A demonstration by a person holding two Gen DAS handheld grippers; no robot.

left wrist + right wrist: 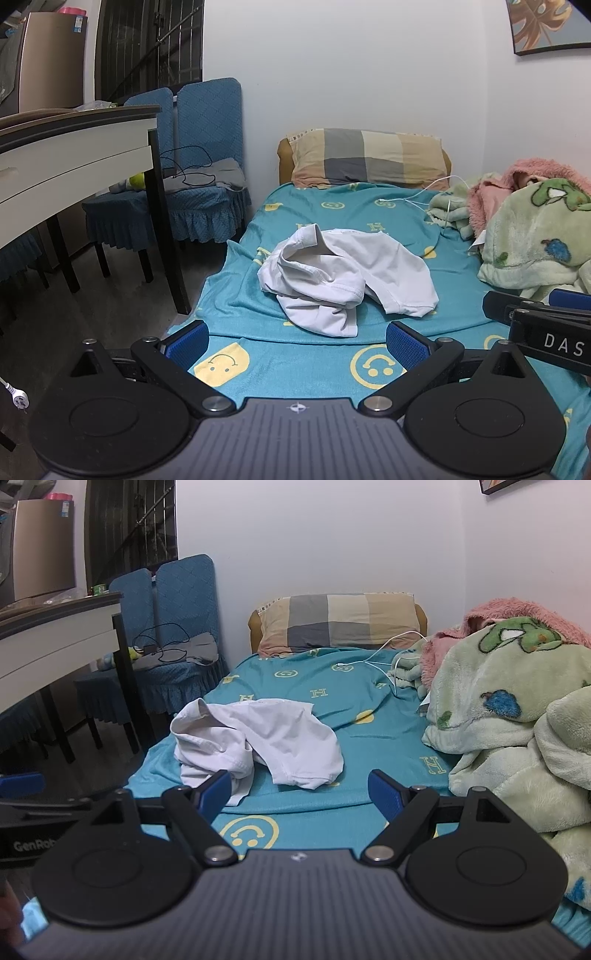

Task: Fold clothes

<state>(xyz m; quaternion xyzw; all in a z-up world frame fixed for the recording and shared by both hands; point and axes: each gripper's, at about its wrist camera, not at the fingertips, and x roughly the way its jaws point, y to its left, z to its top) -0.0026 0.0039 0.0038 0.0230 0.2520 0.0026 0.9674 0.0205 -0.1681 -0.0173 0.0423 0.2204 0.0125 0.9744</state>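
From the left wrist view, the left gripper (297, 341) hangs over the near end of the bed (332, 218), jaws spread wide with nothing between them. The white garment (347, 280) lies crumpled in a heap straight ahead, a touch right of centre, and stretches roughly crosswise. Over to the right wrist view: the right gripper (297, 794) is also spread and empty, and here the garment (258, 746) sits ahead and left, its near edge just beyond the left fingertip (216, 788). Both look about equally close; I'd guess each takes its own side to spread it flat.
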